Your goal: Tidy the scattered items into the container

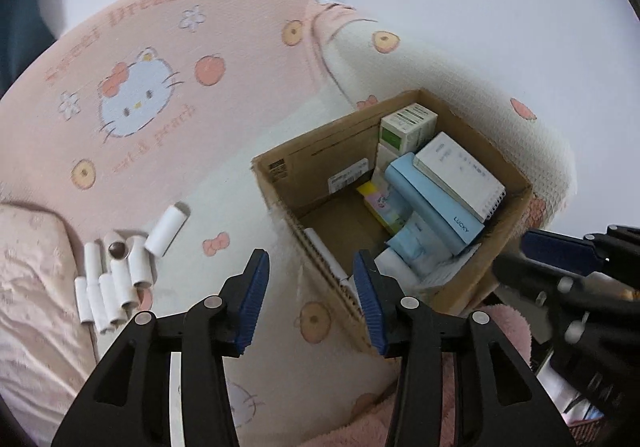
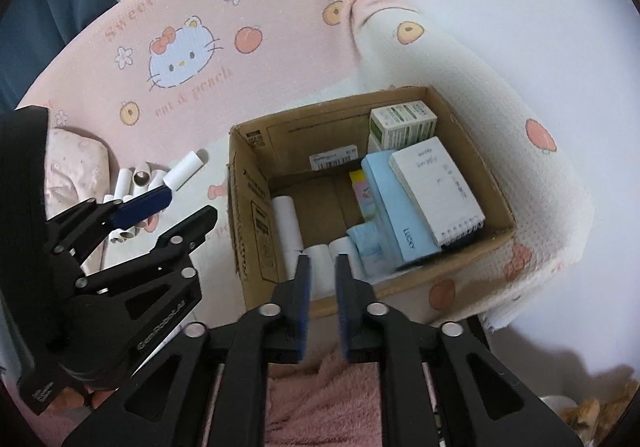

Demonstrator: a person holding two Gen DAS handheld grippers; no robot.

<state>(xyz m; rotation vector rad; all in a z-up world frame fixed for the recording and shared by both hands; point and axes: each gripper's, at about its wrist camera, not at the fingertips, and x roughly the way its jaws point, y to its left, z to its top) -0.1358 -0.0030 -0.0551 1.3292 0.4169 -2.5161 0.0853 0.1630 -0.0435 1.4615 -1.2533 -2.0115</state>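
So the cardboard box [image 2: 256, 203] sits on a bed covered with a pink and white cartoon-cat blanket [image 1: 224, 59], and it's already pretty full. Inside there's a white spiral notepad [image 2: 436, 191] lying on top of a light blue box marked LUCKY [image 2: 396, 211], a green and white carton [image 2: 402, 123] in the far corner, a yellow and pink packet [image 2: 362, 195], and a few white paper rolls [image 2: 286, 223] along the near wall.

The rest of the white rolls [image 1: 116, 279] are still out on the blanket to the left of the box, bunched in a little heap beside a pink pillow [image 1: 32, 287], with one bigger roll [image 1: 166, 229] lying apart just past them.

The left gripper [image 1: 310, 303] hangs over the near left corner of the box, fingers spread with nothing between them. The right gripper [image 2: 324, 303] hovers above the near edge of the box, fingers only a little apart, and also empty. A fluffy pink throw [image 2: 328, 399] shows below it.
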